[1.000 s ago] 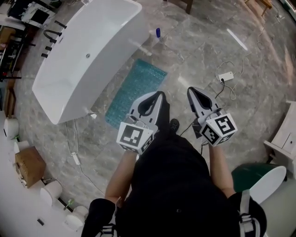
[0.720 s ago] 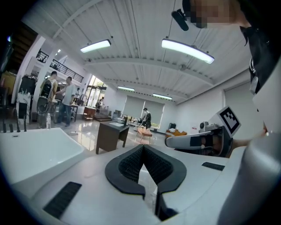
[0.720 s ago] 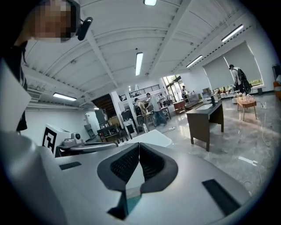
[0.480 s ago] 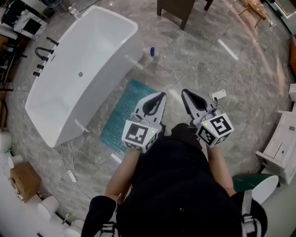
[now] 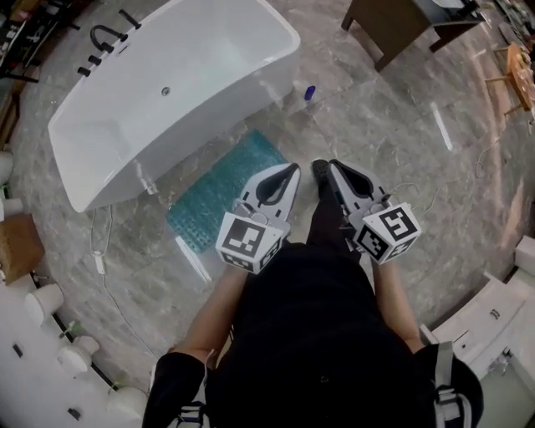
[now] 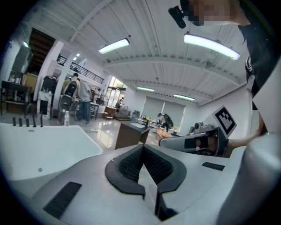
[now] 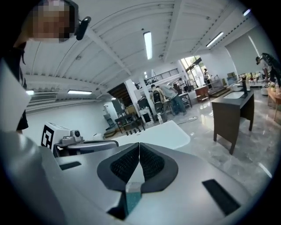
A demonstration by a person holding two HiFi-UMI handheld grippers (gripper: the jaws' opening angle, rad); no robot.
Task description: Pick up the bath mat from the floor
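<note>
A teal bath mat (image 5: 221,189) lies flat on the marble floor beside the white bathtub (image 5: 167,84) in the head view. My left gripper (image 5: 292,168) is held at waist height, its tip over the mat's right edge, jaws shut and empty. My right gripper (image 5: 333,166) sits next to it on the right, also shut with nothing in it. In the left gripper view the left gripper (image 6: 142,146) points level across the room; the right gripper view shows the right gripper (image 7: 138,144) the same way. A sliver of teal mat (image 7: 131,201) shows below the right jaws.
The bathtub (image 6: 39,149) fills the upper left. A small blue bottle (image 5: 309,93) stands on the floor by the tub's end. A dark wooden cabinet (image 5: 401,25) is at the top right. A white cable (image 5: 100,259) trails left of the mat. White fixtures (image 5: 58,334) line the lower left.
The person has stepped and turned; the tub and mat have shifted in view, and the cabinet has come in at top right. Both grippers keep their place in front of the body, shut.
</note>
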